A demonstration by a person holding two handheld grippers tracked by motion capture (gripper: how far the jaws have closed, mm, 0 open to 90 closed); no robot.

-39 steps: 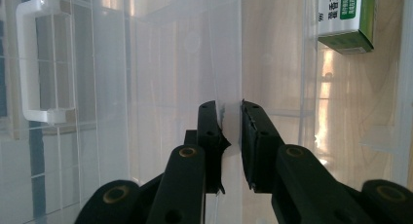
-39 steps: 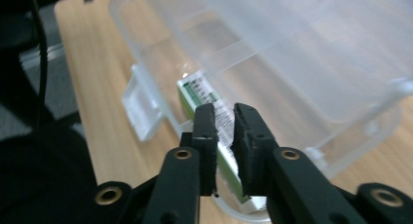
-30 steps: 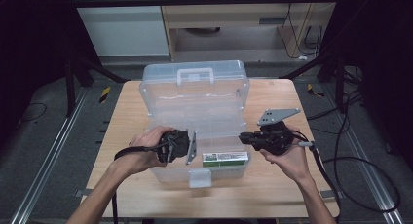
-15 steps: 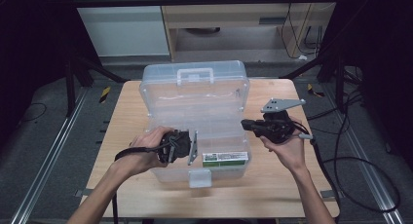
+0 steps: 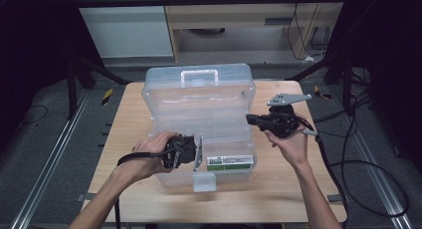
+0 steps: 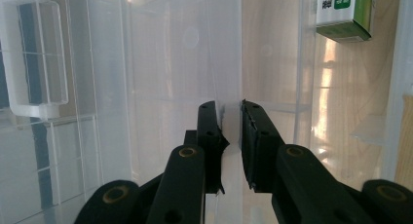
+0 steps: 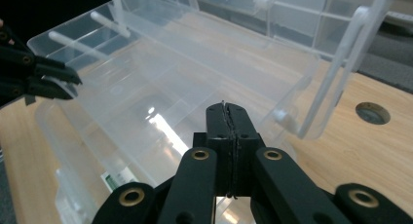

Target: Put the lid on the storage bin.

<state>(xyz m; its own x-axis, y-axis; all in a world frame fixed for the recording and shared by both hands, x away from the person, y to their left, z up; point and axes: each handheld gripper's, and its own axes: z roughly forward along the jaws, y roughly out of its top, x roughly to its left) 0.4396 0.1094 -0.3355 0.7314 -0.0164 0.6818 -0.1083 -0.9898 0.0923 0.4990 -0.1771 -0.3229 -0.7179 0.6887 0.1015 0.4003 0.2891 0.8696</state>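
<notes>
From the high view, a clear plastic organizer box (image 5: 199, 124) is lying open on a pale wooden table (image 5: 278, 199), its long axis running across the table and its lid leaning back, the carry handle pointing away from the person. The left gripper (image 5: 191, 150) is sitting over the front half of the box with its jaws pointing toward the right side, and a green-and-white carton (image 5: 230, 163) is lying flat just beyond them, its long side parallel to the front wall. The right gripper (image 5: 250, 119) is hovering at the right end of the box, its tips pointing left toward the tray. In the left gripper view, the left gripper (image 6: 229, 112) is pinching a thin, smooth translucent wall between its matte black jaws, and the carton (image 6: 343, 14) is resting beyond and right of the tips. In the right gripper view, the right gripper (image 7: 227, 108) has just been closing, with its ridged jaws pressing together on nothing; the glossy tray (image 7: 185, 83) is stretching away ahead of the tips, hung on white swing arms.
</notes>
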